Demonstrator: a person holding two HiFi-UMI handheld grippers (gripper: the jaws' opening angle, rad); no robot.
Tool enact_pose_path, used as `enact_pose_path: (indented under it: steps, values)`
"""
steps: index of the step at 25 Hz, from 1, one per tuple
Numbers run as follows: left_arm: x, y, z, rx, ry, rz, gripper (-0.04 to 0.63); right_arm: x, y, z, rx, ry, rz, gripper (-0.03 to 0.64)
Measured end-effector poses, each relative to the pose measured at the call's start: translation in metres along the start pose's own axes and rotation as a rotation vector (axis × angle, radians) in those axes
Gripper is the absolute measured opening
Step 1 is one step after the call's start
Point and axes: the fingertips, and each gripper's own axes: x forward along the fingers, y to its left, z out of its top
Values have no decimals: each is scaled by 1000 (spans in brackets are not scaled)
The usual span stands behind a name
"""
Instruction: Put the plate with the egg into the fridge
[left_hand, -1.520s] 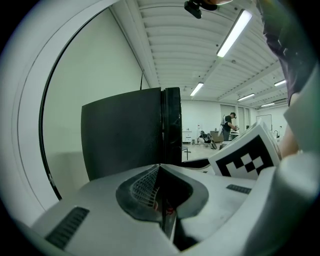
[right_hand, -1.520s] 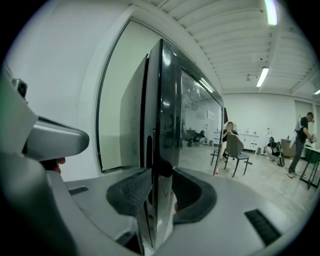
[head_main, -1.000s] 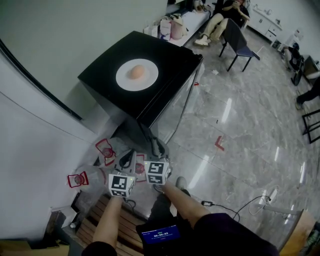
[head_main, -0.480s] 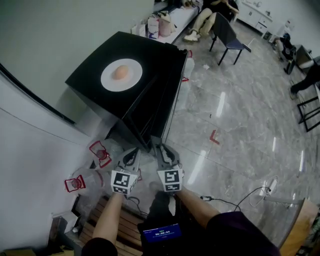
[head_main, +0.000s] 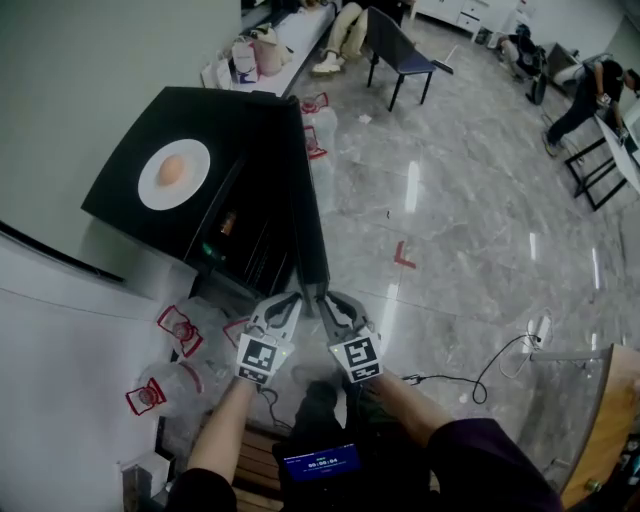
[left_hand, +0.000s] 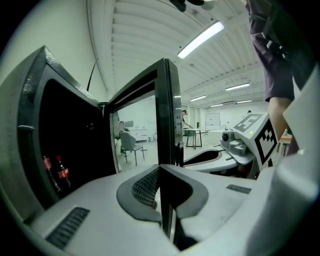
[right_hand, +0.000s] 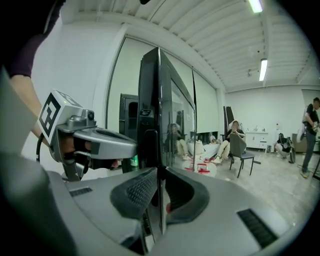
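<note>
**Head view.** I find the plate (head_main: 195, 160) lying flat on the black top of the fridge (head_main: 120, 135), with the egg (head_main: 171, 170) near its middle. The fridge door (head_main: 308, 210) stands swung wide, its free edge pointing toward me. Both tongs meet at that free edge. The left gripper (head_main: 293, 300) is on the cabinet side of it, and the right gripper (head_main: 324, 297) is just beside it, on the edge itself. The plate sits well apart from both, up and to the left of them in this picture. It is on the cabinet side of the door, nearer the left gripper than the right. On the floor left of the left gripper lie clear bottles with red labels (head_main: 180, 325).

**Left gripper view.** Its pads (left_hand: 142, 187) are pressed together with nothing between them. The door's edge rises just beyond the tips. Left of the door the dark cabinet stands open, with two cola bottles (left_hand: 55, 172) inside. The right gripper shows at right, level with this one.

**Right gripper view.** The jaws have just been closing and now stand at a narrow slit. The door's edge runs down into that slit and the pads (right_hand: 135, 192) look to bear on it, so I record a pinch on the door. The left gripper shows at left, its tips close against the door's inner side. A person on a chair (right_hand: 243, 152) sits across the room.
</note>
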Motion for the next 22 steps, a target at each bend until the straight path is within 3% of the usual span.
enact_pose_path:
  steps: [6,14,22]
  values:
    - [44,-36,10,4,-15,-89,9,-25,-44,-7,-36,0,-86,57]
    - [109,-79,27,-13,-22,-160,9,-88,-117,-16,-39,-14,-284,57]
    - [181,-115,56,16,-16,-213,9,-116,-180,-6,-69,-15,-311,57]
